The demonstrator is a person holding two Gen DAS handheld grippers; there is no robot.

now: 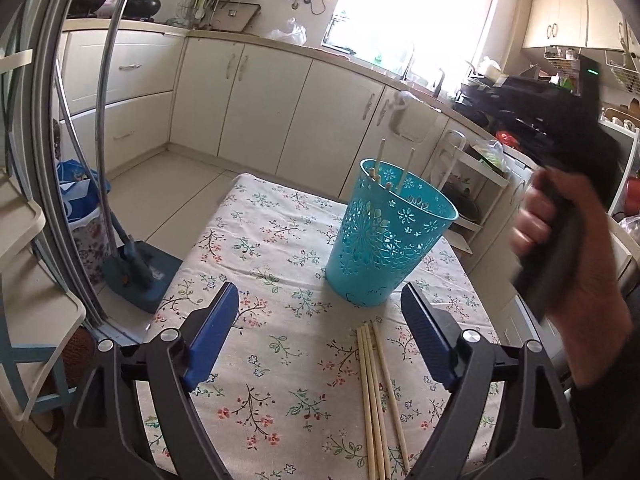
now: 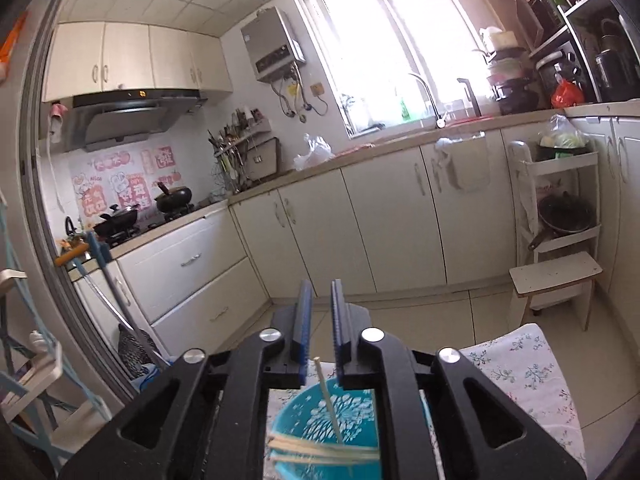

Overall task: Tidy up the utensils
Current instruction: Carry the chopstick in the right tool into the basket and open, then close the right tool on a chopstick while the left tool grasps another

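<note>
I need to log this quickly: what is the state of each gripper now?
Left gripper: open wide, holding nothing.
Right gripper: slightly open above the blue basket, holding nothing.

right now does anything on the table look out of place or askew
Yes: a bundle of chopsticks lies loose on the floral tablecloth in front of the teal basket, while other chopsticks already stand inside it. Nothing looks spilled or damaged.

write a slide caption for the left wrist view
Open left hand-held gripper over loose chopsticks on the floral tablecloth, teal basket already holding several.
</note>
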